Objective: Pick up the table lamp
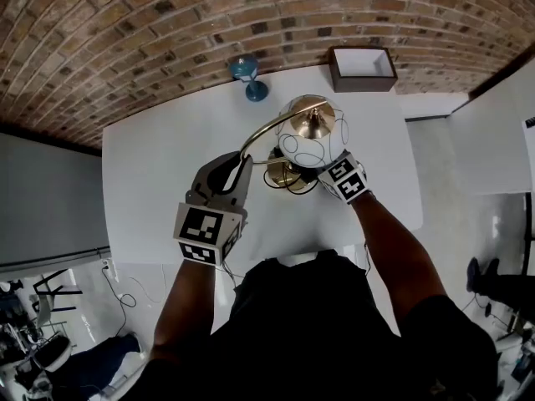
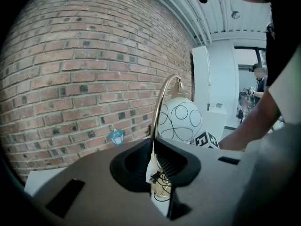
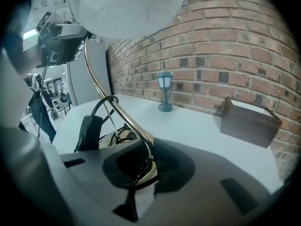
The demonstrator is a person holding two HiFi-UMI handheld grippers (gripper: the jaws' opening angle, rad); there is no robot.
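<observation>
The table lamp stands mid-table: a white globe shade with black loops, a curved brass arm and a round brass base with a black cord coiled on it. My left gripper is shut on the lower brass arm, which rises thin between the jaws toward the shade. My right gripper is shut on the base's brass edge, under the shade. The base underside is hidden.
A small blue lantern stands at the table's far edge by the brick wall. A dark brown open box sits at the far right corner. The white table ends close to my body.
</observation>
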